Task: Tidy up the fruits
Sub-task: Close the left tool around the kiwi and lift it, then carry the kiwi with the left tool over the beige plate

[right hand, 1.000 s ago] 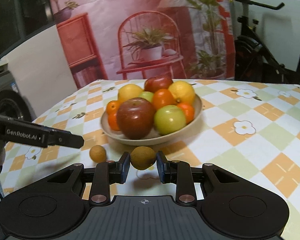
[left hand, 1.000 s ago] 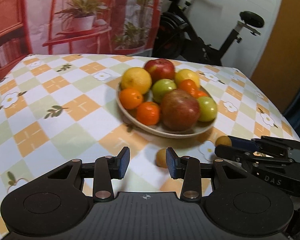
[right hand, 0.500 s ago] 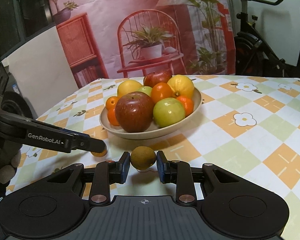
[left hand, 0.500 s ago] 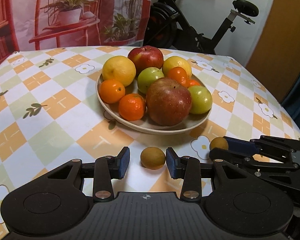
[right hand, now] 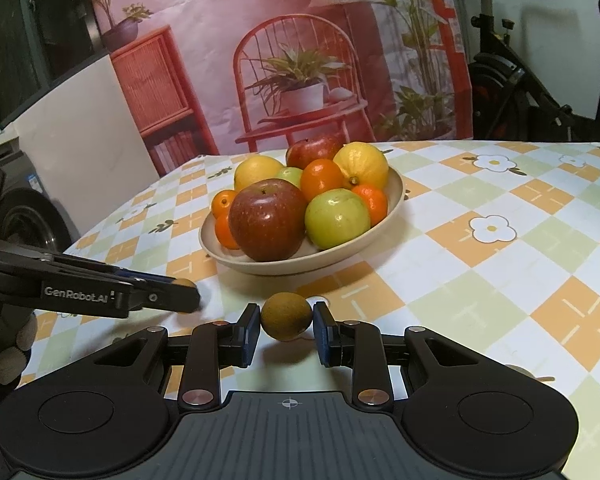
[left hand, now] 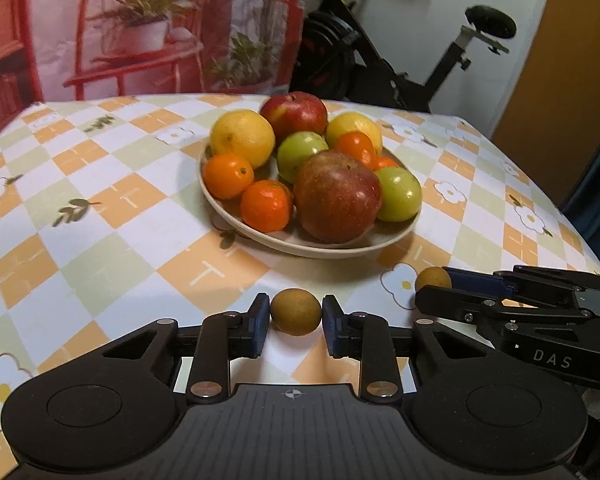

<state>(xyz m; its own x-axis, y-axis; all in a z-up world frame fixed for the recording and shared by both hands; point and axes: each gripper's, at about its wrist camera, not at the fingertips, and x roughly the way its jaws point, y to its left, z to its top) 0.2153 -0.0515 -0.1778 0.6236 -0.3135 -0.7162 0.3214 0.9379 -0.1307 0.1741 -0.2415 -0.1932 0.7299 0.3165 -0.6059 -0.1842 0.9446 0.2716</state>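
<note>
A beige bowl piled with apples, oranges and lemons stands mid-table. Just in front of it, my left gripper has a small brown round fruit between its jaws, which are closing, and both pads touch the fruit's sides. In the right wrist view that gripper comes in from the left, with only a sliver of its fruit showing. My right gripper is shut on a second small brown fruit, low over the cloth. From the left wrist view, the right gripper reaches in from the right with that fruit at its tip.
The table wears a checked orange, green and white cloth with flowers. An exercise bike and a printed backdrop stand behind it. A gloved hand shows at the left edge. The table's right edge lies close.
The left gripper shifted so the small brown fruit came between its jaws, then the jaws narrowed onto it. The right gripper kept still, holding its fruit.
</note>
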